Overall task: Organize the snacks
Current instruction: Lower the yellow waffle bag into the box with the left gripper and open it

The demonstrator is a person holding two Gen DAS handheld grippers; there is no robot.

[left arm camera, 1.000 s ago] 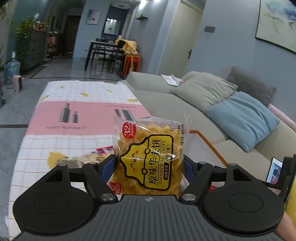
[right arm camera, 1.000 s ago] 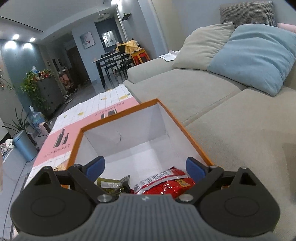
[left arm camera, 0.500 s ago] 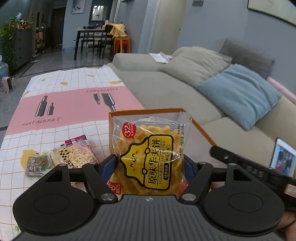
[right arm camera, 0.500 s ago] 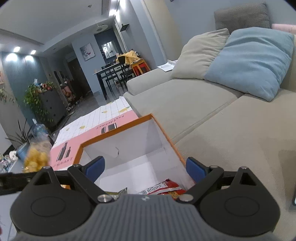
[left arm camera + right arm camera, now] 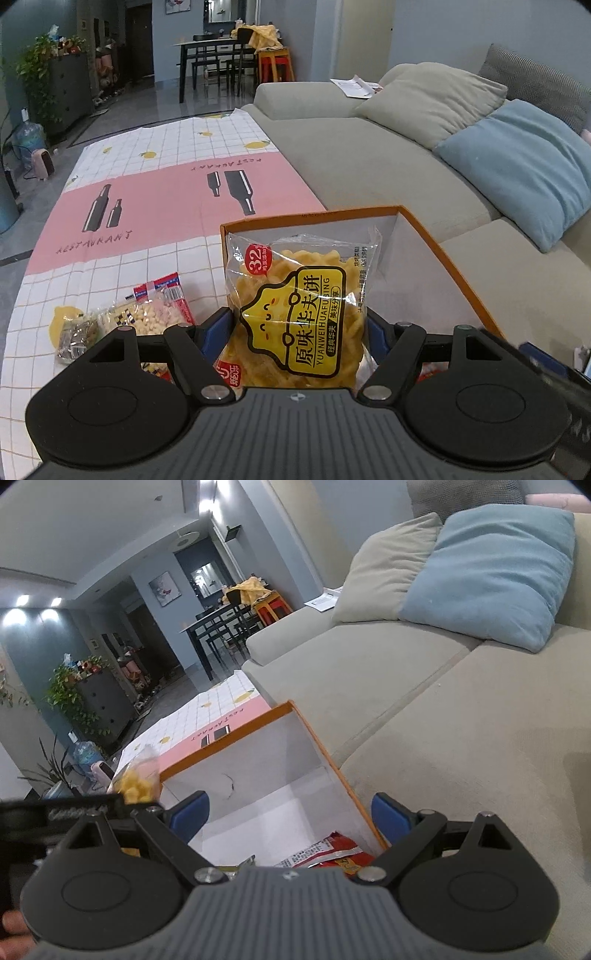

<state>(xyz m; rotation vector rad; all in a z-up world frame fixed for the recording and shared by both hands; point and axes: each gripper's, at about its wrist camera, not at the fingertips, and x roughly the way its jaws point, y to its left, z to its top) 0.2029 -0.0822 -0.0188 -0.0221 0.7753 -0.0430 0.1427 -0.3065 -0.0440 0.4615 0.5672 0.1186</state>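
My left gripper (image 5: 299, 332) is shut on a yellow waffle-cookie bag (image 5: 299, 310) and holds it upright at the near left corner of the orange-rimmed white box (image 5: 436, 240). The right wrist view shows the bag (image 5: 138, 779) at the box's left edge (image 5: 229, 734). My right gripper (image 5: 290, 812) is open and empty over the box, above a red snack packet (image 5: 332, 853) lying inside. A peanut packet (image 5: 155, 310) and a small dark packet (image 5: 75, 334) lie on the tablecloth left of the box.
The box stands on a pink and white checked tablecloth (image 5: 147, 206) beside a beige sofa (image 5: 369, 158) with a blue cushion (image 5: 517, 162). A dining table (image 5: 221, 55) and chairs stand far back.
My left gripper has carried the yellow bag rightward and down to the box's left corner. My right gripper has drawn back and tilted slightly over the box.
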